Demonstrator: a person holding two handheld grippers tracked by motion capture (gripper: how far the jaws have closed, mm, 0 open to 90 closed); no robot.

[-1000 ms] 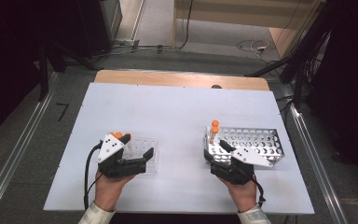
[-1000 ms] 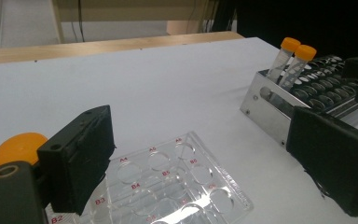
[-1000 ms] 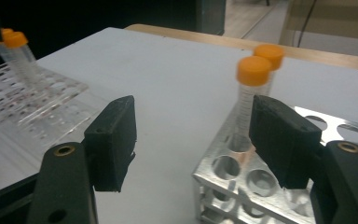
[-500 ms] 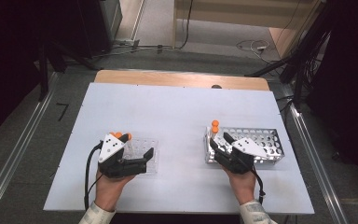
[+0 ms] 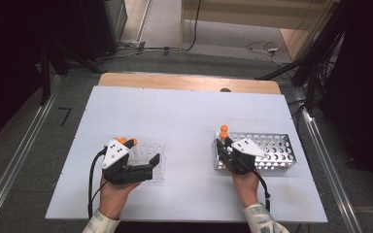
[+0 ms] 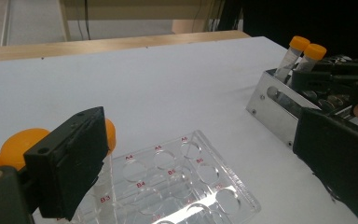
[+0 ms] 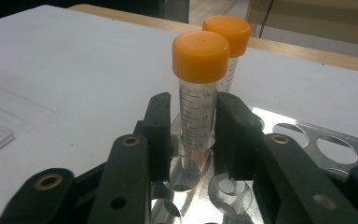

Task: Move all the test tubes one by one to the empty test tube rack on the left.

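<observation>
Over on the left side of the white table, the left gripper hovers over a clear plastic tube rack. Its jaws are wide open and hold nothing. Some orange-capped tubes stand in the rack right by its left jaw; I cannot tell if the jaw touches them.

Now the right side. A metal tube rack with round holes sits there, and two tubes stand up straight at its left end. The right gripper is much nearer to them than the left one. The near tube stands right between its jaws, long side pointing up, with the orange cap above them. The jaws are nearly closed, one on each side, and look to be touching or almost touching the tube. I cannot tell if they squeeze it. The far tube stands just behind. Lifting the near tube would mean going straight up.
</observation>
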